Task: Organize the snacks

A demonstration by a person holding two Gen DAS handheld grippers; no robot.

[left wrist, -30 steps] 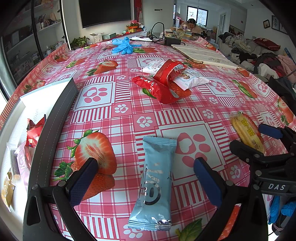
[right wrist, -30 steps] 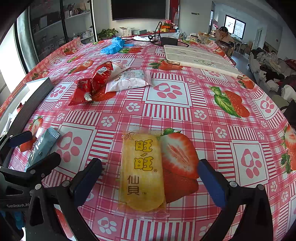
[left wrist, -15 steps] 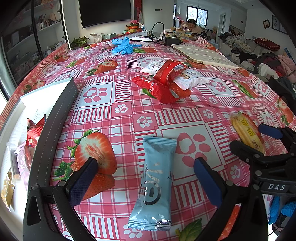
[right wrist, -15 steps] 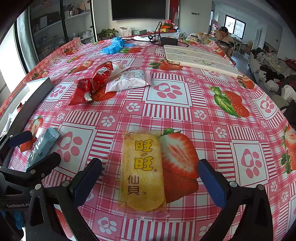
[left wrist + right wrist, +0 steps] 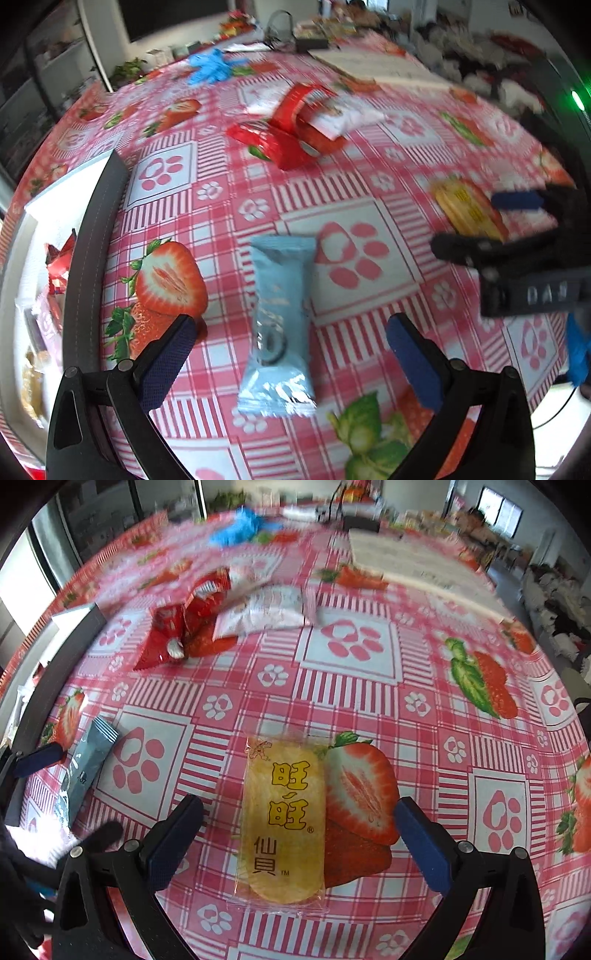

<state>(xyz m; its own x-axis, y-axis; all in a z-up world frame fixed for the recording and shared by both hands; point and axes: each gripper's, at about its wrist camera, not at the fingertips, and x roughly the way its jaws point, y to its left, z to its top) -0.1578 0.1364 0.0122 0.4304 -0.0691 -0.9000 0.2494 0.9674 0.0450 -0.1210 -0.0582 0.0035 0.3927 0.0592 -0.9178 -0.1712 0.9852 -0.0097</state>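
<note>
**Both tongs spread, one packet framed in each**

Left gripper (image 5: 290, 350): jaws wide apart, nothing between the pads but the pale blue snack packet (image 5: 279, 325), which lies flat on the tablecloth (image 5: 369, 192), long axis running away from the camera and roughly centred between the fingers. No contact yet, as far as can be judged.

Right gripper (image 5: 297, 830): likewise wide open, straddling the yellow rice-cracker packet (image 5: 282, 823), flat on the cloth, lengthwise between the fingers.

Further out: red snack packets (image 5: 284, 144) and a white packet (image 5: 343, 118) in a loose heap mid-table; blue gloves (image 5: 212, 66) at the far end. White storage box (image 5: 48, 206) with a dark rim sits at the left table edge, some snacks already in it.

Judgement on technique:
- Lower until the pads sit just off the cloth, then close across the short width.
- Blue wrapper looks slick and puffed; squeeze near the middle, not the crimped ends.
- Cracker is probably brittle: close gently.
- Left-wrist view is motion-blurred; steady before closing.
- Blue packet is nearer the box, so it likely goes first.
</note>
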